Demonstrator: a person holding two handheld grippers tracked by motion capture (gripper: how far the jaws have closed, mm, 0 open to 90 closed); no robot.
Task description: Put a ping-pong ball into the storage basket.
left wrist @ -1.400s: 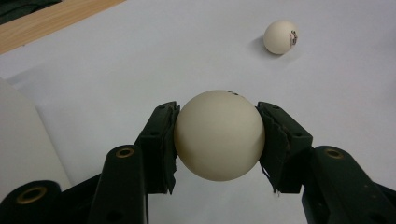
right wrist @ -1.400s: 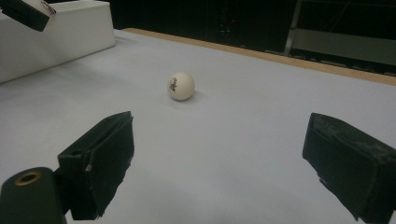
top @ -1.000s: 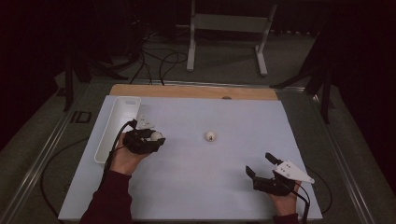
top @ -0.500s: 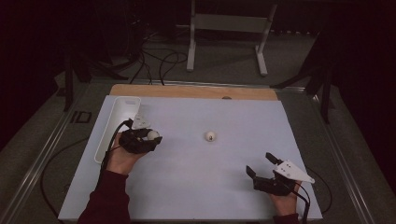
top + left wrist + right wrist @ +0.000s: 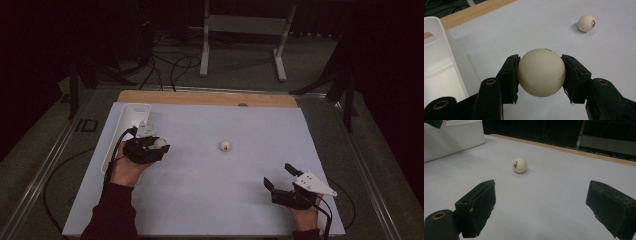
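Ball (image 5: 541,72) sits pinched between the left gripper's (image 5: 540,75) fingers beside the white bin (image 5: 131,118), seemingly for dropping in, while the right gripper's (image 5: 280,176) fingers gape wide.

The white tray (image 5: 131,116) stands along the left edge of the table (image 5: 250,200) and blocks the way there. A loose ball (image 5: 225,146) lies alone near the middle, with bare surface on all its sides.

The left hand-held gripper (image 5: 159,146) is clamped shut, its forearm reaching in from below. The right hand-held gripper (image 5: 280,176) rests low with jaws spread wide.
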